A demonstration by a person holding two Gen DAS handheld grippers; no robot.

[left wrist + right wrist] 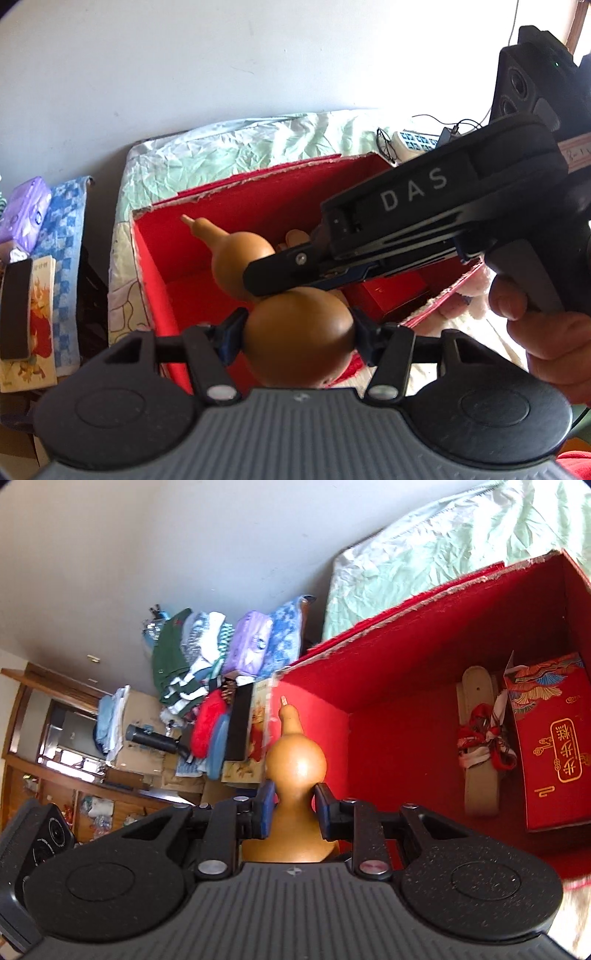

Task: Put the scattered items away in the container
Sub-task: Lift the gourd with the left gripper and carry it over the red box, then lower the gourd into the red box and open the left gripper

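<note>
At the far left of the left wrist view, a stack of books and a blue checked cloth (pixel 64 236) lie beside a bed covered in a pale green sheet (pixel 229 147). On the bed stands an open red box (pixel 236 206) lined in red. Over it, a brown gourd (pixel 255 280) is held by both grippers. The left gripper (pixel 298 326) pinches the gourd's wide lower bulb, its two blue pads pressing on either side. The right gripper (pixel 266 273) crosses in from the right, held by a hand (pixel 543 332), and reaches the gourd's narrow waist.

In the right wrist view, folded clothes (pixel 192 664) are piled against the wall at left. In the middle, the right gripper (pixel 294 808) clamps the waist of the gourd (pixel 295 760), whose stem points up and away. To the right, inside the red box (pixel 406 657), lie a pale strap tied with red ribbon (pixel 480 746) and a red packet with gold lettering (pixel 557 753).
</note>
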